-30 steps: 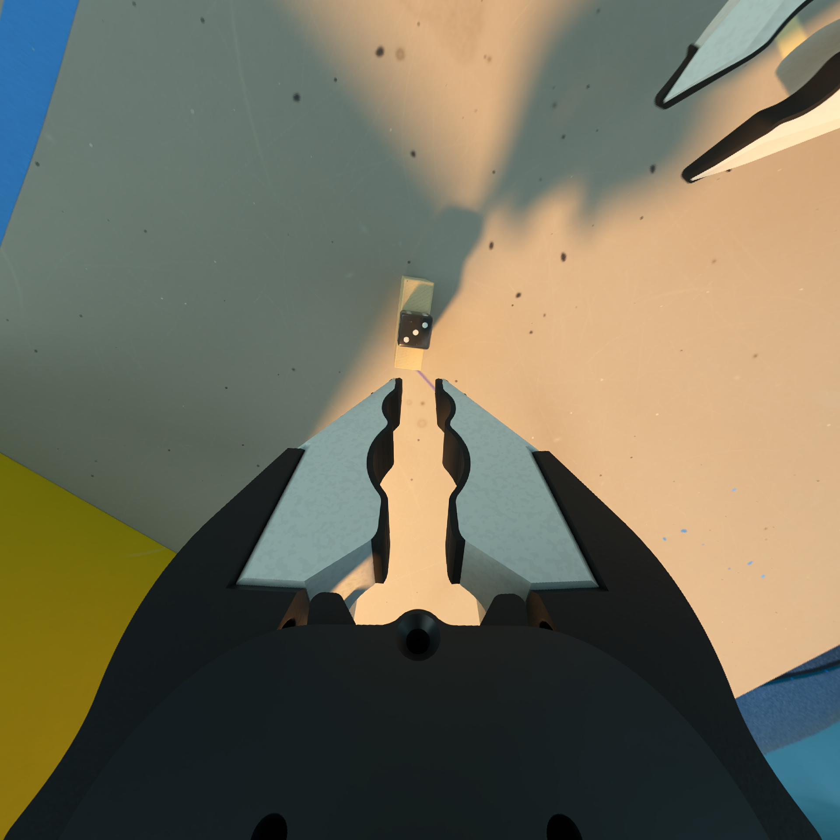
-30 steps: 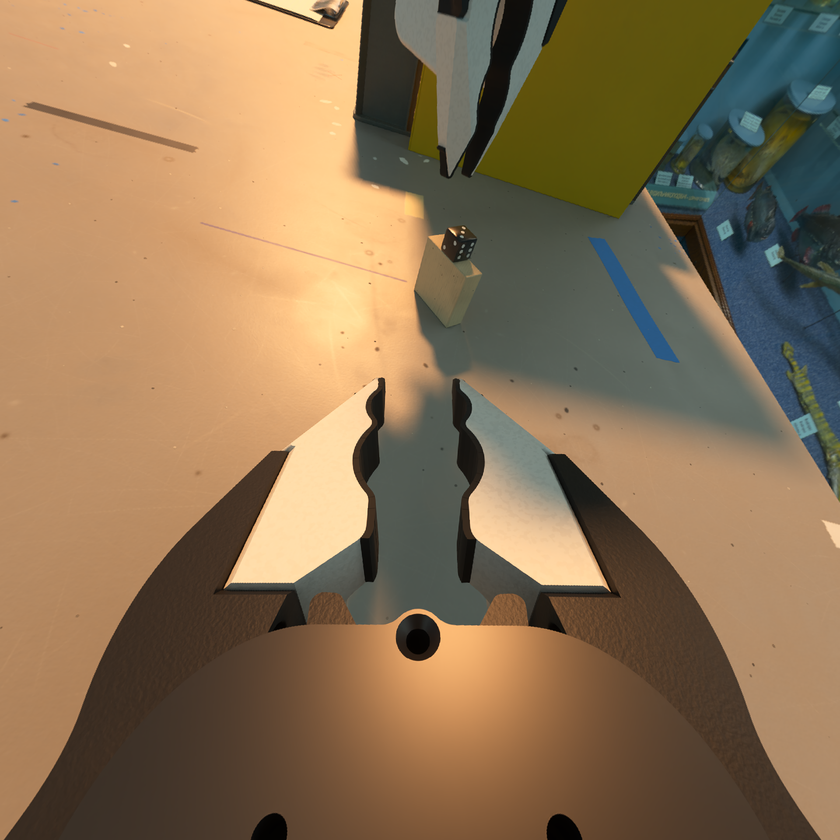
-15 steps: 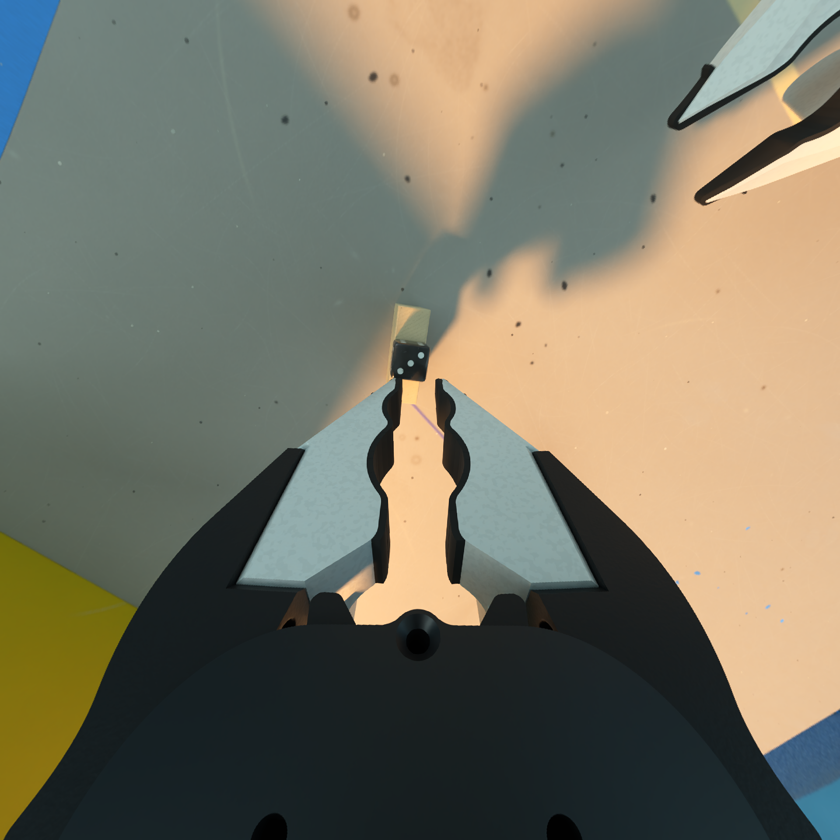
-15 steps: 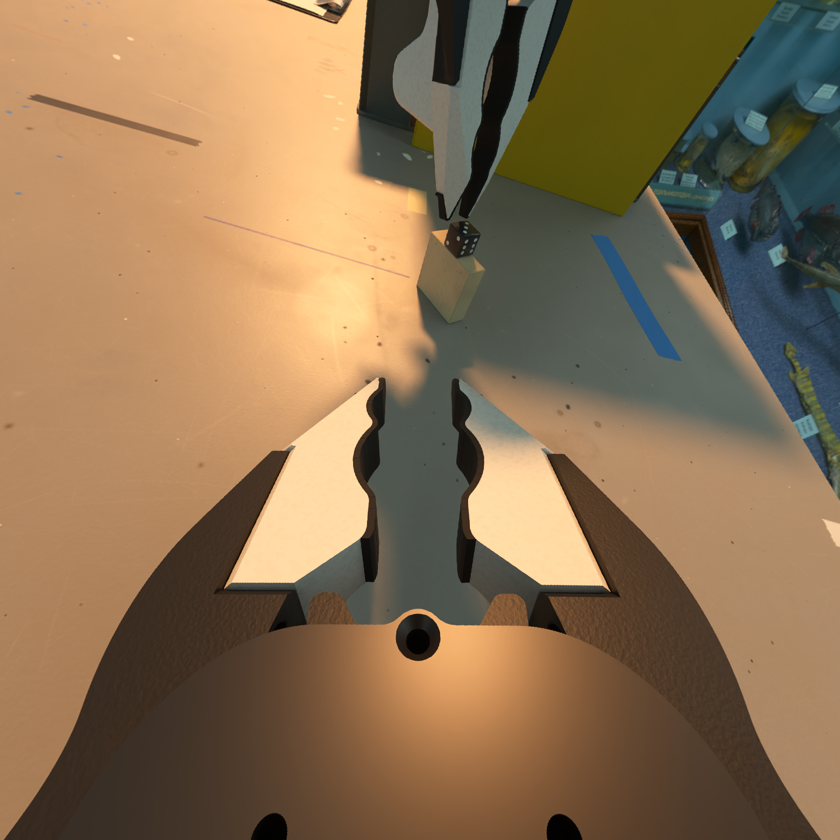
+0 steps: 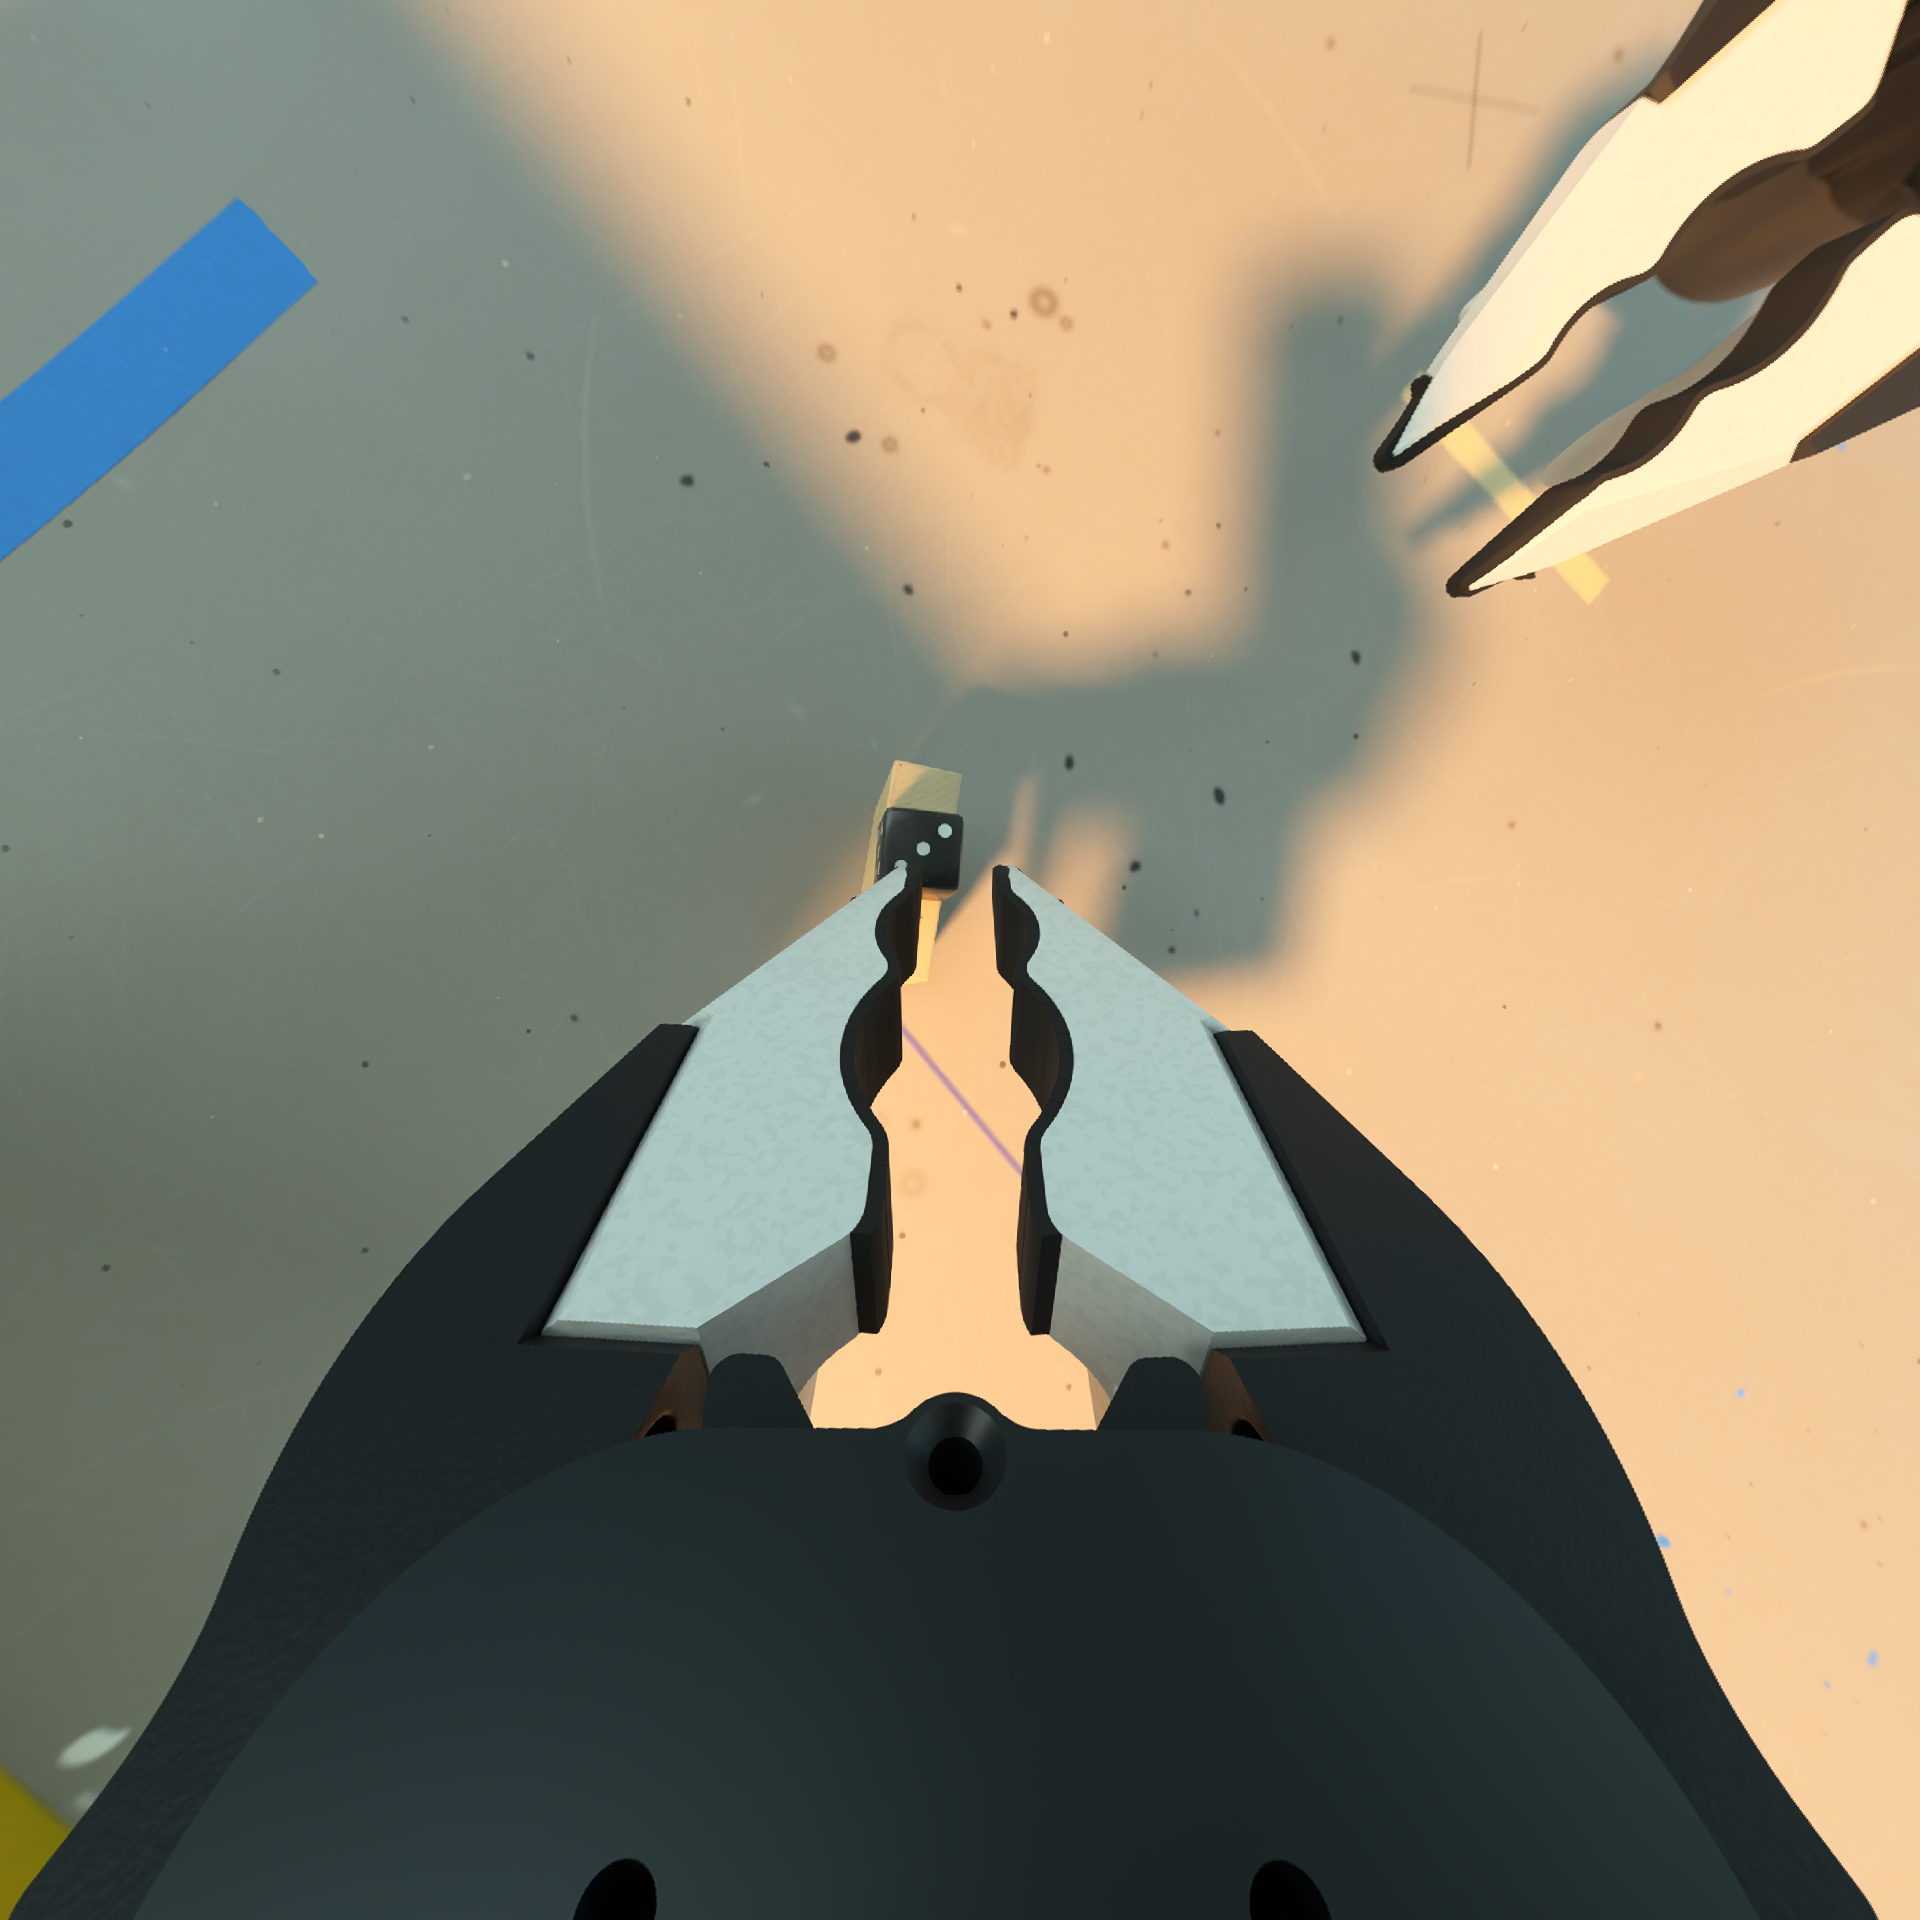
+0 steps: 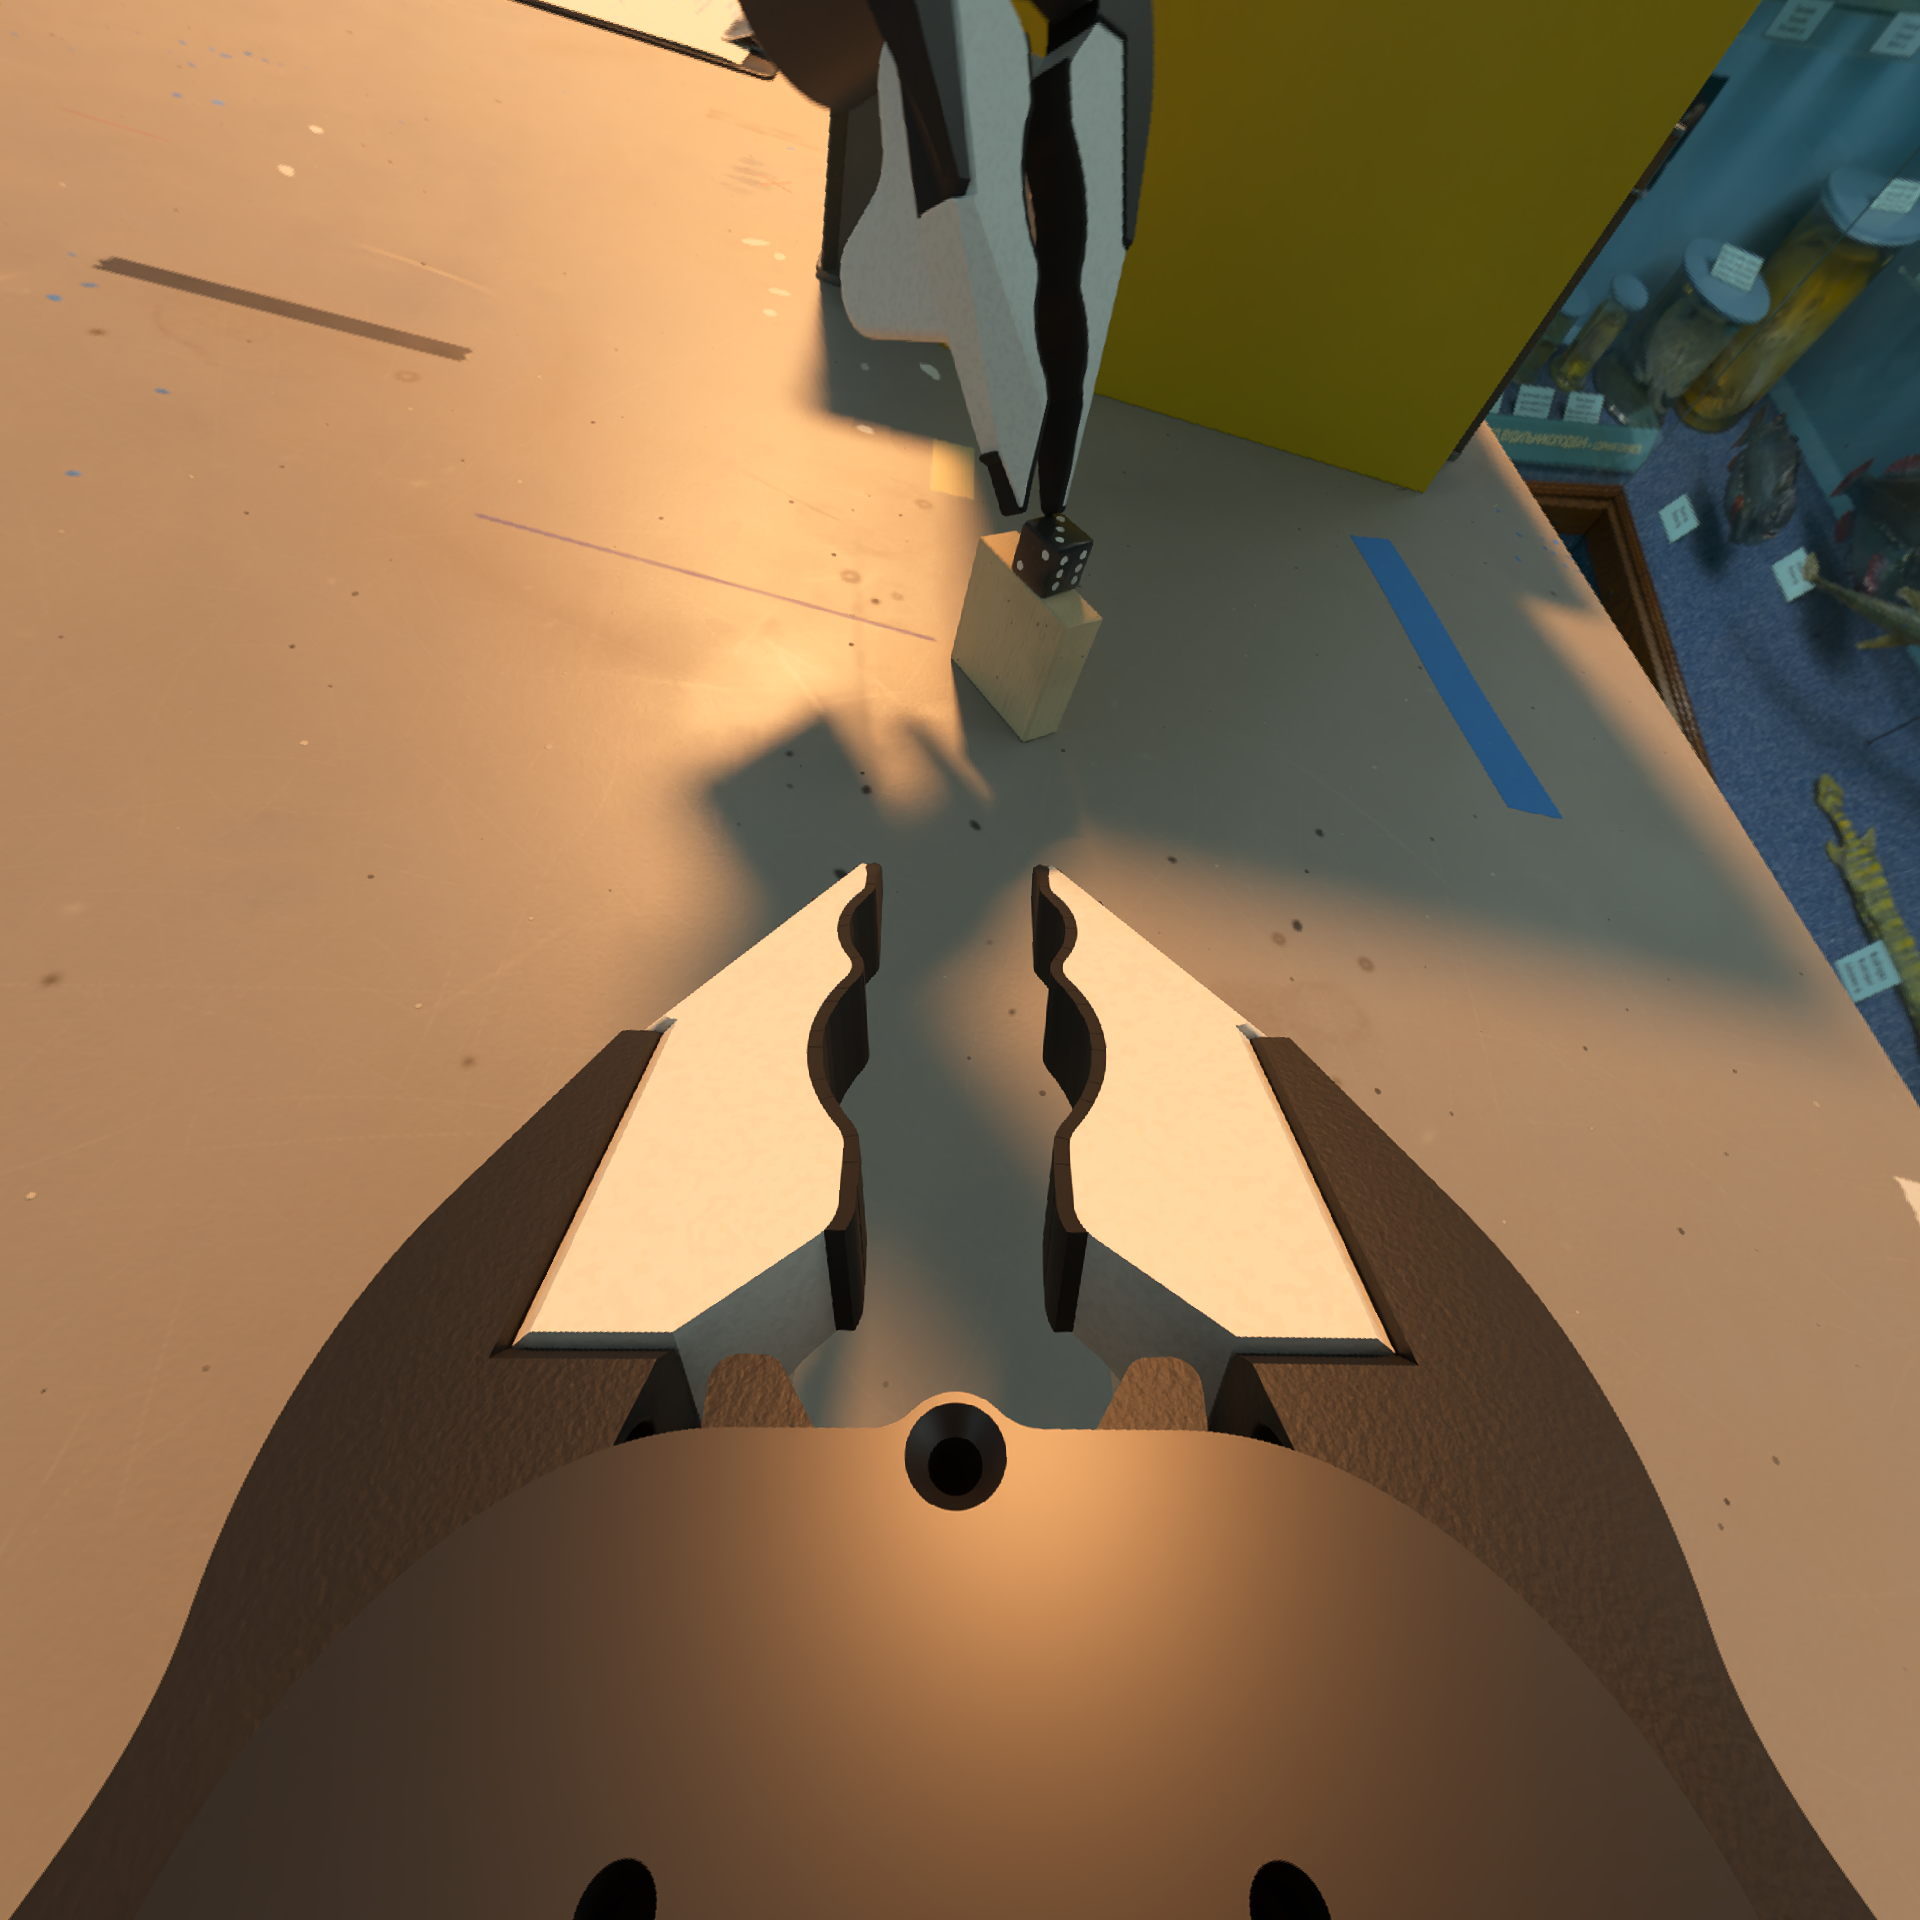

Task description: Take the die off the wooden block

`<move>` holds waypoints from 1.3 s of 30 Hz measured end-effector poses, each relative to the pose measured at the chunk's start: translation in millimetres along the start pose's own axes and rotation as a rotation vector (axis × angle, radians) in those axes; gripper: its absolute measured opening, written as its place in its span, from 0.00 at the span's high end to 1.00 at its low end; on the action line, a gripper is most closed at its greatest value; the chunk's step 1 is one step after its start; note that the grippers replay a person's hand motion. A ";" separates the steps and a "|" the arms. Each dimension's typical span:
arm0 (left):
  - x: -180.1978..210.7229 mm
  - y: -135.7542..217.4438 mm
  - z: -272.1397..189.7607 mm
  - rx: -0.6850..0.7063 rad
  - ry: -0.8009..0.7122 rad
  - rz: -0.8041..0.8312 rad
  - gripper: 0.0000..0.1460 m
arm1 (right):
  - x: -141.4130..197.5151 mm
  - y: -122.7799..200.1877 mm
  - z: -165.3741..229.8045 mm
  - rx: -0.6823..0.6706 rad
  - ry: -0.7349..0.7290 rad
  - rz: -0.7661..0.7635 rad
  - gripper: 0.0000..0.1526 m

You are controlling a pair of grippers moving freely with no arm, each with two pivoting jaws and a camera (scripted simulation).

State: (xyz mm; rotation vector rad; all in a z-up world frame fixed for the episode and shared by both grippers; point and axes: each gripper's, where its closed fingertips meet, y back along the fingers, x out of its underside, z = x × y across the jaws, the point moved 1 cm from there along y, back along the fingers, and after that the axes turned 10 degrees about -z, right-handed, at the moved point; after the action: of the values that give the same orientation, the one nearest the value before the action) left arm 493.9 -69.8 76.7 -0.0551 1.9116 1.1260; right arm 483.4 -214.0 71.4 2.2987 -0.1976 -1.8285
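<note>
A black die (image 6: 1052,556) with white pips sits on top of a small upright wooden block (image 6: 1023,655) on the table. My left gripper (image 6: 1027,504) comes down from above. Its jaws are slightly apart and its tips are right at the die's top, not closed on it. In the left wrist view the die (image 5: 927,847) lies just beyond the left fingertip, with the block (image 5: 920,784) under it, a little left of the gap of the left gripper (image 5: 951,875). My right gripper (image 6: 956,871) is open and empty, well short of the block; it also shows in the left wrist view (image 5: 1418,525).
A big yellow box (image 6: 1351,208) stands behind the block. A blue tape strip (image 6: 1455,675) lies to its right near the table's edge (image 6: 1766,935), with a drop to the floor beyond. A clipboard (image 6: 665,31) lies at the far back.
My left gripper has come down toward the die, from well above it to its tips right at the die's top. The right gripper has stayed about where it was, still open.
</note>
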 end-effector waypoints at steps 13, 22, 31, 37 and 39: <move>12.7 2.4 8.3 -0.156 -0.172 0.092 0.85 | 1.0 0.9 0.0 -0.011 -0.010 0.003 0.81; 8.7 -4.4 7.7 -0.225 -0.297 0.417 0.82 | 2.2 1.6 2.0 -0.022 0.004 0.013 0.81; -1.2 -10.4 5.9 -0.210 -0.276 0.391 0.88 | 3.8 5.1 2.4 -0.042 0.007 0.022 0.81; -0.2 -12.4 7.9 -0.155 -0.151 0.129 0.88 | 3.2 5.3 4.2 -0.051 0.010 0.023 0.81; -0.2 -13.1 7.7 -0.152 -0.148 0.068 0.88 | 3.6 5.2 4.7 -0.053 0.011 0.024 0.81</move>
State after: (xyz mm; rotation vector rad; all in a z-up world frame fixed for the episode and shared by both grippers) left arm 504.9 -72.0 66.4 0.0092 1.7058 1.2843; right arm 479.8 -220.2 68.2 2.2602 -0.1729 -1.7878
